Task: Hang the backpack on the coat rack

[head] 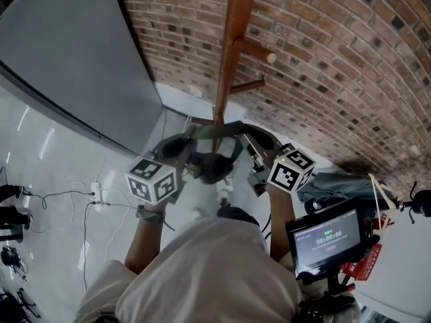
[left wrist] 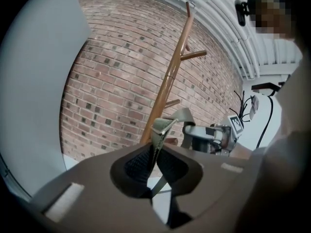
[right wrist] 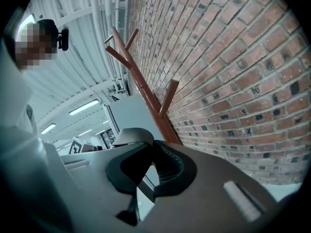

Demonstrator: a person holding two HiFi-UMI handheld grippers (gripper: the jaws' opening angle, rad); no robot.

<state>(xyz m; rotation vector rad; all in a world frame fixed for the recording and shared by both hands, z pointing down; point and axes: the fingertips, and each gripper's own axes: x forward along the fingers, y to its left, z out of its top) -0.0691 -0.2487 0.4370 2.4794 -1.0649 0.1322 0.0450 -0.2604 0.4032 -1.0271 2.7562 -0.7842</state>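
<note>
Olive backpack strap (head: 232, 128) was held pinched in the closed jaws of left gripper (left wrist: 156, 152) and right gripper (right wrist: 149, 152), beside the wooden coat rack (head: 232, 52).

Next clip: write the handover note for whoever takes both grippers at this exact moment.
Left gripper: shut on the strap.
Right gripper: shut on the same strap's other end.
The backpack hangs between them, in front of the rack.
Done: backpack held up by its strap.
Left: loop the strap over a peg, then release.
</note>
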